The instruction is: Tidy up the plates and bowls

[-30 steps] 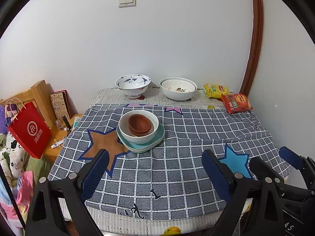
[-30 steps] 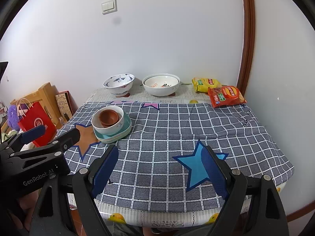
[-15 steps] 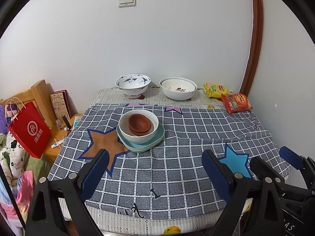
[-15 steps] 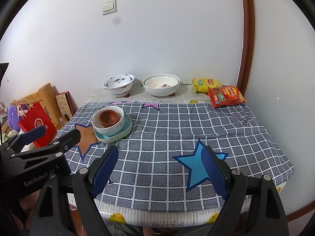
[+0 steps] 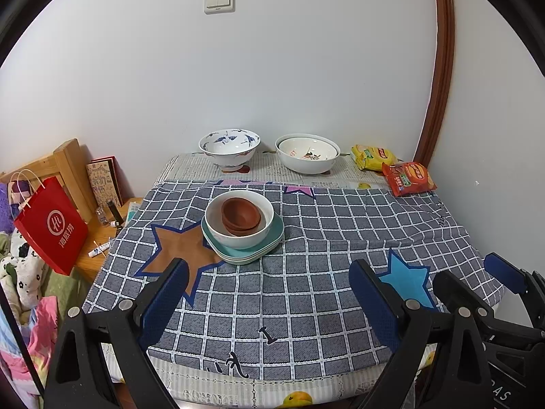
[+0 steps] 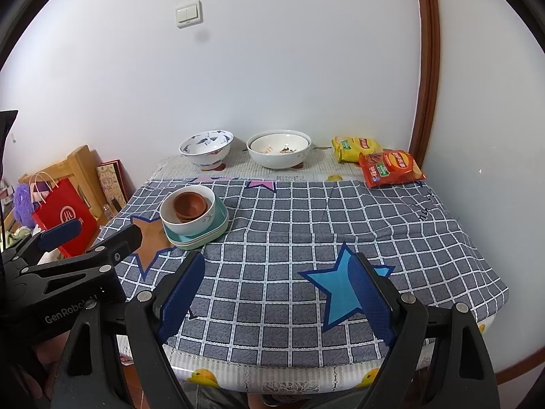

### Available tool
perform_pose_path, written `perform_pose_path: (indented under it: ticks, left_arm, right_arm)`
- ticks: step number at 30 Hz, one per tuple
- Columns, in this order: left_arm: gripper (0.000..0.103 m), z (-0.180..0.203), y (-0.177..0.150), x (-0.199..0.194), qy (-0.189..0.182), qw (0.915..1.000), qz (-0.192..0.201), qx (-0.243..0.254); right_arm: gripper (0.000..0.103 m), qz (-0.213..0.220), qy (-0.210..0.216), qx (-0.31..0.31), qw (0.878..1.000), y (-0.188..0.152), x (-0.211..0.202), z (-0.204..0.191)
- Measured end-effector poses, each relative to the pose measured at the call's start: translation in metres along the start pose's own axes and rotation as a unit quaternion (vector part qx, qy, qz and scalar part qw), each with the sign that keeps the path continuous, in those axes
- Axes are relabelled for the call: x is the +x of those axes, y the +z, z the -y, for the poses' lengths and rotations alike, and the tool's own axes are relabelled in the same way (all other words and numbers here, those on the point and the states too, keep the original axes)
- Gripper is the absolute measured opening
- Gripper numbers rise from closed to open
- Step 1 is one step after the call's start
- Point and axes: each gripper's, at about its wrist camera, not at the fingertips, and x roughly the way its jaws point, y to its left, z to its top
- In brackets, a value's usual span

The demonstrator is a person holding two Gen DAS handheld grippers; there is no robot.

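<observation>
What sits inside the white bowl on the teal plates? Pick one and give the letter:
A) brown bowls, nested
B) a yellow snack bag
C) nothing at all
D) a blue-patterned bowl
A: the white bowl, resting on the stacked teal plates, holds nested brown bowls; the snack bags and the blue-patterned bowl lie apart at the far edge of the table.

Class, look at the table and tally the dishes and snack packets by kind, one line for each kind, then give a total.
Brown bowls: 2, nested inside the white bowl
White bowls: 3, one in the stack, a blue-patterned one, a plain one at the back
Teal plates: 2, as far as the edges show
Snack packets: 2, yellow and red
Total: 9
</observation>
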Motion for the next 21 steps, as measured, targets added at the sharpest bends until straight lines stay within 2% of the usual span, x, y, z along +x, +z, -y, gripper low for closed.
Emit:
perform_pose_path:
  ticks: [21]
  left_arm:
    - [0.095,0.0011,0.0020,0.0003,0.001,1.0000,0.001,0.002]
  right_arm:
    - [0.085,0.003,-0.001,0.000,1.000,0.0026,-0.0011,-0.0011]
